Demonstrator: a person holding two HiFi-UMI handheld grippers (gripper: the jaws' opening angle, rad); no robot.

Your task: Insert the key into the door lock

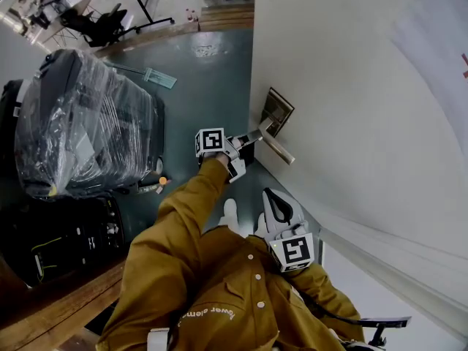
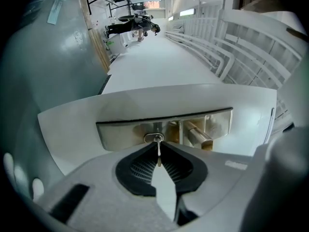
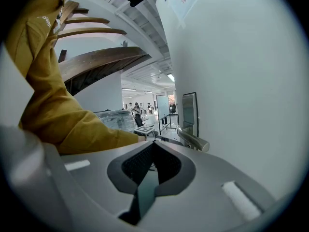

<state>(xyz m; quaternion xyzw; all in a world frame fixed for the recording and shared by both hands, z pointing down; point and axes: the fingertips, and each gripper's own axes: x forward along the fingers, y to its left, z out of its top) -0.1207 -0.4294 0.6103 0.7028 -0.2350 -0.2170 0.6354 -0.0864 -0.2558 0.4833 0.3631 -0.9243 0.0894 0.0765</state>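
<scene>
Pinching the key edge-on, the left gripper holds its tip at the keyhole on the lock plate, apparently aligned for entry; the right gripper waits back from the plate, jaws together, empty.

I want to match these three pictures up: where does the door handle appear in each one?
Head view: door handle at centre, just right of the left tool.
Left gripper view: handle centre-right, beside the key that the tool holds.
Right gripper view: handle just right of centre.
Shared landmark: the metal lock plate behind the handle.
</scene>
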